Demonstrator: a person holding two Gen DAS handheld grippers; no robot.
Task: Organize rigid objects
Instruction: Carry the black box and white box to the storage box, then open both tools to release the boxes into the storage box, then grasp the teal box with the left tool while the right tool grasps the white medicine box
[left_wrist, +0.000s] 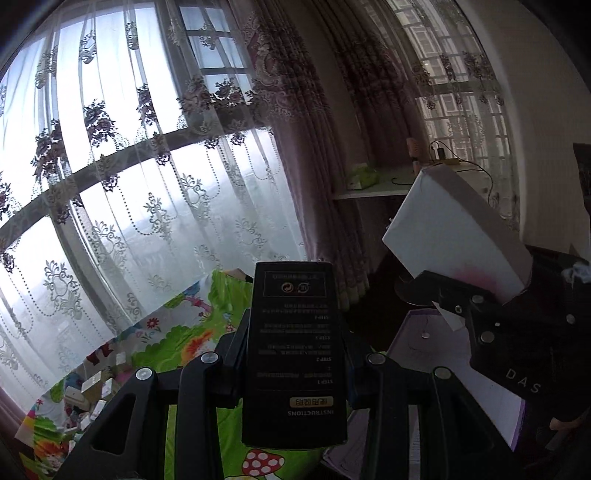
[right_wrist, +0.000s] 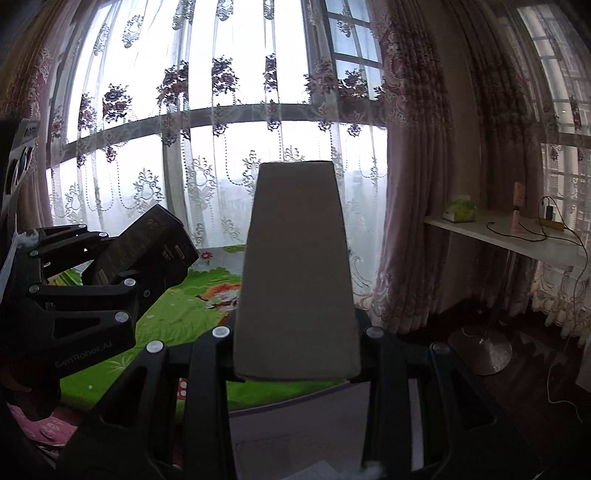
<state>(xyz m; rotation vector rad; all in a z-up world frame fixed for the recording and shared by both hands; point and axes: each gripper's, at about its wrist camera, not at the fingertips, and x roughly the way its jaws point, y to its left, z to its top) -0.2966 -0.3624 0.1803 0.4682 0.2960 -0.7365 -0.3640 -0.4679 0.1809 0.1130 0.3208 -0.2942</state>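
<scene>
Lace-curtained windows fill the background; green cartoon-print play mat (right_wrist: 177, 314) lies below. My left gripper (left_wrist: 295, 332) clamps a black rectangular carton with printed instructions (left_wrist: 295, 354), raised above the mat. My right gripper (right_wrist: 295, 332) is closed on a plain white rectangular cardboard box (right_wrist: 295, 273), also held aloft, to the right of the black carton.

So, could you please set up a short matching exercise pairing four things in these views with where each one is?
1. black box
2. white box
3. green tissue pack
4. colourful play mat

A. on the white shelf
B. in the left hand-held gripper
C. on the floor by the lace curtain
D. in the right hand-held gripper

Pairs: 1-B, 2-D, 3-A, 4-C
</scene>
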